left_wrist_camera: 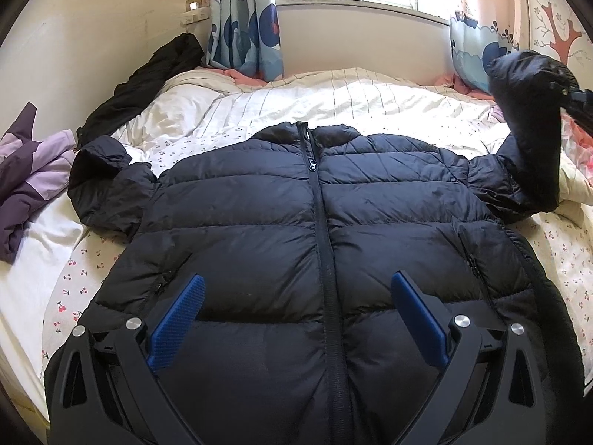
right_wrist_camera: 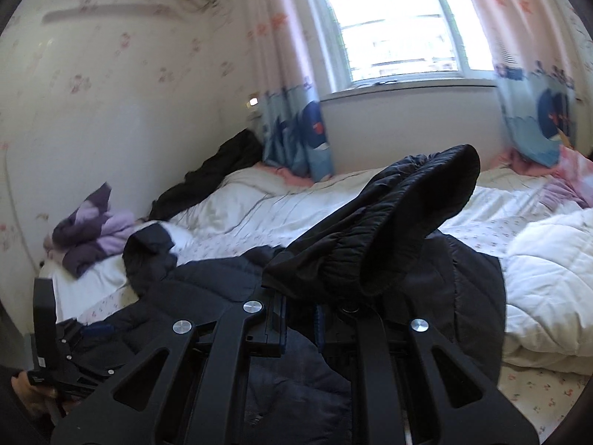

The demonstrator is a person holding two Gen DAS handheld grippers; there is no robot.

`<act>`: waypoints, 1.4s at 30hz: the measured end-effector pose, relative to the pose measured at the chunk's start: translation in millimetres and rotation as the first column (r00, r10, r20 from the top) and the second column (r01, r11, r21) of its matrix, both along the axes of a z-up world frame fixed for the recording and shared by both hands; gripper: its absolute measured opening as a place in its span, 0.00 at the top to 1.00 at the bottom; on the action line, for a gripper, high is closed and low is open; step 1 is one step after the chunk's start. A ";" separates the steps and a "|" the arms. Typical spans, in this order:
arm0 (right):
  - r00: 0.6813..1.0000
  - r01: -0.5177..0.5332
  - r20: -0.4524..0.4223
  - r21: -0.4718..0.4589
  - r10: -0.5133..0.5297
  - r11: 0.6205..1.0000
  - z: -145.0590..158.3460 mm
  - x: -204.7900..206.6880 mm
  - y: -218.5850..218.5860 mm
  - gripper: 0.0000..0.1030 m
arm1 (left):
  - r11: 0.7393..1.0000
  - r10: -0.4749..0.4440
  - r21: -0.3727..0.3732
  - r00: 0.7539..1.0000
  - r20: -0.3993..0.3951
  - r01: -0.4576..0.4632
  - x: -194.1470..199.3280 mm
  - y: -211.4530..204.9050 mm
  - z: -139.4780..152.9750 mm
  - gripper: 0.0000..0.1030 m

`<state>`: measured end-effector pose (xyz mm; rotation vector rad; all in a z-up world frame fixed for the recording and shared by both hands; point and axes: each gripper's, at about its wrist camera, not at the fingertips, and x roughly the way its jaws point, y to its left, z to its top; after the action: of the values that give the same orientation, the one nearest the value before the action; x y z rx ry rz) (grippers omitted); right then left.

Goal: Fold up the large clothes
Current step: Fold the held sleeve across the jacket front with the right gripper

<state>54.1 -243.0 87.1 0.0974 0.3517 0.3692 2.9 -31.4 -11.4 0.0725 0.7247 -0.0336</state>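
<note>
A black puffer jacket [left_wrist_camera: 315, 222] lies front up and zipped on the bed, collar toward the window. My left gripper [left_wrist_camera: 296, 296] is open, its blue pads [left_wrist_camera: 178, 322] hovering over the jacket's lower front, holding nothing. My right gripper [right_wrist_camera: 300, 315] is shut on the cuff of the jacket's right sleeve [right_wrist_camera: 389, 218] and holds it lifted off the bed. In the left wrist view that raised sleeve [left_wrist_camera: 526, 111] stands up at the far right, with the right gripper [left_wrist_camera: 572, 98] at its end. The left sleeve [left_wrist_camera: 107, 181] lies bunched on the bed.
A purple and lilac garment [left_wrist_camera: 26, 178] lies crumpled at the bed's left edge. Another black garment [left_wrist_camera: 148, 78] lies along the left wall. A white striped quilt [left_wrist_camera: 333, 100] covers the bed's far side. Curtains [left_wrist_camera: 244, 26] and a window are behind the bed.
</note>
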 end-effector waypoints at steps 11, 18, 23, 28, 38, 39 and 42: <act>0.997 -0.070 0.028 -0.046 0.072 0.996 -1.1 5.3 46.0 0.89 | 1.000 0.006 -0.008 1.000 0.004 -0.006 -0.3 4.1 1.0 0.07; 0.994 -0.101 0.043 -0.074 0.105 0.992 -4.4 2.1 56.9 0.89 | 1.000 0.007 -0.008 1.000 0.004 -0.007 -0.3 4.6 1.2 0.07; 0.988 -0.140 0.053 -0.110 0.147 0.984 -8.0 -3.2 69.8 0.89 | 1.000 0.007 -0.008 1.000 0.005 -0.007 -0.4 5.4 1.2 0.07; 0.983 -0.168 0.043 -0.163 0.177 0.972 -14.1 -2.8 88.8 0.89 | 1.000 0.012 -0.009 1.000 0.005 -0.012 0.0 9.0 1.3 0.07; 0.969 -0.244 -0.013 -0.199 0.246 0.949 -33.6 9.6 129.2 0.89 | 0.999 0.036 -0.004 0.999 -0.006 -0.036 0.8 18.9 -0.5 0.07; 0.967 -0.253 -0.022 -0.199 0.254 0.947 -36.9 11.5 133.6 0.89 | 0.999 0.038 -0.005 0.999 -0.007 -0.039 0.8 19.2 -0.9 0.07; 0.962 -0.273 -0.040 -0.194 0.270 0.942 -43.4 15.8 144.0 0.89 | 0.999 0.049 -0.006 0.999 -0.011 -0.049 2.1 23.4 -1.3 0.07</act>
<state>69.8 -99.0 43.6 -0.1457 0.4140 0.6051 5.0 -8.0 -12.8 0.0483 0.7366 0.0110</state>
